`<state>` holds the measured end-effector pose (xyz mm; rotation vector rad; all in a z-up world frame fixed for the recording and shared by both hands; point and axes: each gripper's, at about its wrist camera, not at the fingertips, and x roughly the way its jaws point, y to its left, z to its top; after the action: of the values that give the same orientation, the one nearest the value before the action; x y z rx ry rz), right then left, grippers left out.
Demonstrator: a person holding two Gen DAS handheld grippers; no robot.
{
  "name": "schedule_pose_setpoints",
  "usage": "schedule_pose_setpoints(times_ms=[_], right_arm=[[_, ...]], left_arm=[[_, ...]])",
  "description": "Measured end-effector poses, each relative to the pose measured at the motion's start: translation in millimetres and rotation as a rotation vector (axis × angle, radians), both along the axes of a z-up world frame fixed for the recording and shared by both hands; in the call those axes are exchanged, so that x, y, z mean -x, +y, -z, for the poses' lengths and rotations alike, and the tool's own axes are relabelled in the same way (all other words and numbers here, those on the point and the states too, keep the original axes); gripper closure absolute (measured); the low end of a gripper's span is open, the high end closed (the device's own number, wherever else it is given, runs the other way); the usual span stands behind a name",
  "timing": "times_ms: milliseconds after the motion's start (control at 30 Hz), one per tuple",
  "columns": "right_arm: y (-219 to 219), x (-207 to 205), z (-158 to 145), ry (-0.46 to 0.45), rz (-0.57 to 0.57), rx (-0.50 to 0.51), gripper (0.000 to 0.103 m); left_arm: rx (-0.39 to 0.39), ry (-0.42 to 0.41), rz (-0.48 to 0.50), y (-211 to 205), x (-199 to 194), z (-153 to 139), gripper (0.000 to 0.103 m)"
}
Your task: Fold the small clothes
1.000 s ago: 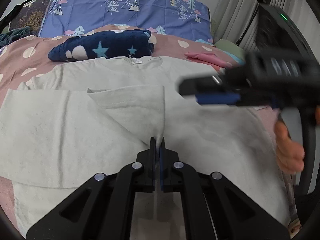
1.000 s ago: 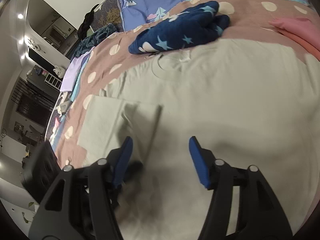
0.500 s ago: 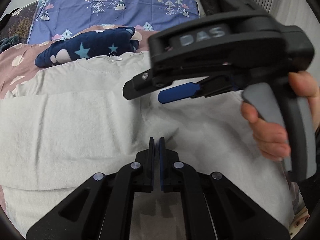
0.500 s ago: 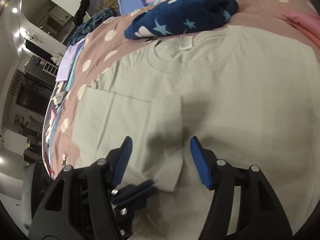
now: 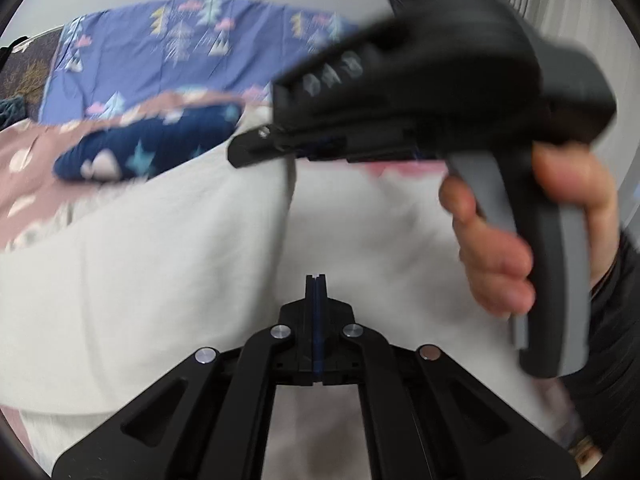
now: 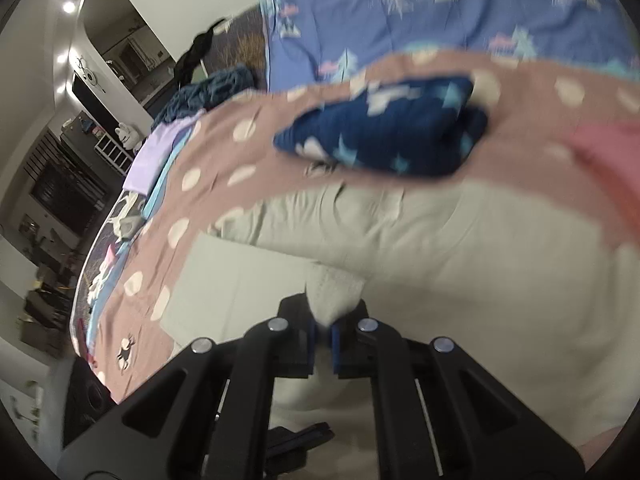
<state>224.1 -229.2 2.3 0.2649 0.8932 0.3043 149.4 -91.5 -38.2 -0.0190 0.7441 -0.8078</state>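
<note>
A pale grey-green T-shirt (image 5: 160,264) lies spread on the bed; it also shows in the right wrist view (image 6: 480,264). My left gripper (image 5: 316,280) is shut, and the shirt cloth lies around its tips. My right gripper (image 6: 323,322) is shut on a bunched fold of the T-shirt and lifts it off the bed. In the left wrist view the right gripper (image 5: 288,148) hangs above the shirt with a strip of cloth dropping from its tips, held by a hand (image 5: 520,240).
The bed has a pink dotted cover (image 6: 248,152). A folded navy star-print garment (image 6: 384,128) lies behind the shirt collar. A pink garment (image 6: 608,160) lies at the right. A blue tree-print pillow (image 5: 180,48) stands at the back.
My right gripper has closed on the shirt fold and pulled it upward. The left gripper stays shut in the same place. Both views have tilted and blurred with the motion.
</note>
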Motion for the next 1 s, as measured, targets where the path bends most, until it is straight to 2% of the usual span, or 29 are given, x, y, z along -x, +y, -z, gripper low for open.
schedule_pose_setpoints(times_ms=[67, 133, 300, 367, 400, 467, 500, 533, 567, 633, 700, 733, 800, 867, 933, 1000], right_arm=[[-20.0, 0.1, -7.2, 0.003, 0.071, 0.094, 0.096], [-39.9, -2.3, 1.8, 0.026, 0.143, 0.146, 0.095], [-92.0, -18.5, 67.6, 0.166, 0.206, 0.064, 0.092], [-106.2, -14.8, 84.9, 0.209, 0.234, 0.025, 0.074], [-109.8, -11.0, 87.9, 0.212, 0.241, 0.012, 0.070], [-115.6, -3.4, 88.2, 0.195, 0.227, -0.015, 0.065], [-118.5, 1.7, 87.7, 0.183, 0.204, -0.032, 0.059], [-118.4, 7.8, 88.2, 0.171, 0.182, -0.047, 0.048], [-119.6, 14.4, 89.0, 0.157, 0.148, -0.057, 0.043], [-116.8, 25.4, 91.4, 0.150, 0.096, -0.051, 0.043], [-107.3, 35.8, 97.1, 0.145, 0.043, -0.022, 0.043], [-101.8, 38.9, 100.2, 0.141, 0.033, 0.013, 0.043], [-92.9, 37.8, 102.6, 0.121, 0.044, 0.074, 0.056], [-86.4, 34.7, 105.8, 0.132, 0.091, 0.118, 0.098], [-85.6, 42.2, 93.1, 0.115, 0.143, 0.086, 0.098], [-92.7, 62.9, 72.3, 0.062, 0.207, 0.099, 0.098]], left_arm=[[0.046, -0.017, 0.027, -11.4, 0.3, -15.9, 0.103], [0.061, -0.026, 0.063, -27.3, 2.9, -18.9, 0.103], [-0.006, 0.033, 0.107, -73.9, 2.1, 11.8, 0.103], [-0.052, 0.055, 0.106, -80.5, 2.2, 26.8, 0.103], [-0.074, 0.056, 0.106, -80.6, 1.7, 31.4, 0.103], [-0.115, 0.043, 0.095, -74.0, 2.5, 37.2, 0.103], [-0.128, 0.035, 0.080, -68.1, 1.4, 38.2, 0.103], [-0.141, 0.031, 0.055, -58.3, -0.7, 37.9, 0.100], [-0.148, 0.029, 0.031, -50.3, -1.1, 39.3, 0.097], [-0.167, 0.020, -0.031, -27.3, -4.9, 40.3, 0.088], [-0.206, 0.009, -0.096, -3.8, -7.2, 43.2, 0.088], [-0.227, 0.003, -0.129, 5.8, -11.8, 44.2, 0.087], [-0.276, -0.001, -0.215, 30.0, -18.5, 47.4, 0.085], [-0.339, 0.017, -0.339, 51.0, -28.0, 52.7, 0.085], [-0.380, 0.063, -0.432, 66.8, -38.2, 60.2, 0.085], [-0.349, 0.080, -0.449, 82.3, -42.0, 61.5, 0.085]])
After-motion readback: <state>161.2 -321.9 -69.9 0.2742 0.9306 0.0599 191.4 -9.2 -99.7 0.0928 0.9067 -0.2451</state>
